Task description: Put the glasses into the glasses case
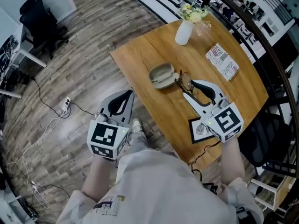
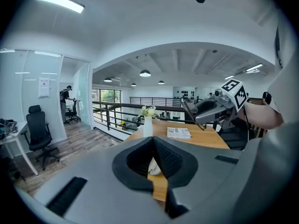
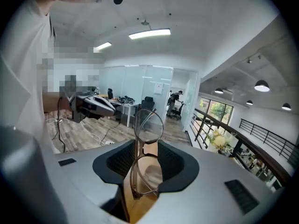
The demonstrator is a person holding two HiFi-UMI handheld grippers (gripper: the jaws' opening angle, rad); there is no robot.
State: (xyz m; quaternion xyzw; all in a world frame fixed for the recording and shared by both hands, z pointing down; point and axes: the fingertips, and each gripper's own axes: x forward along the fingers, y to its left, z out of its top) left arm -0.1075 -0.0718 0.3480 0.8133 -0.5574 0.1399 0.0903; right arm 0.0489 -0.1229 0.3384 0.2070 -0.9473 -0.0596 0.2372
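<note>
Glasses in the right tongs, just right of the open case.

Head view: the case [image 1: 162,75] lies open on the counter [image 1: 154,45]. The right tongs [image 1: 189,88] hold the glasses [image 1: 186,82] just beside it. The left tongs [image 1: 127,94] hang past the counter edge, to the near left of the case, over the floor [image 1: 84,55].
Left gripper view: its tongs are together, with nothing in them.
Right gripper view: its tongs are clamped on the glasses, one lens above the other between the pads.

smooth wooden table [image 1: 154,45], thin metal glasses [image 1: 186,81], matt beige case [image 1: 162,76], glossy white vase [image 1: 184,31].
</note>
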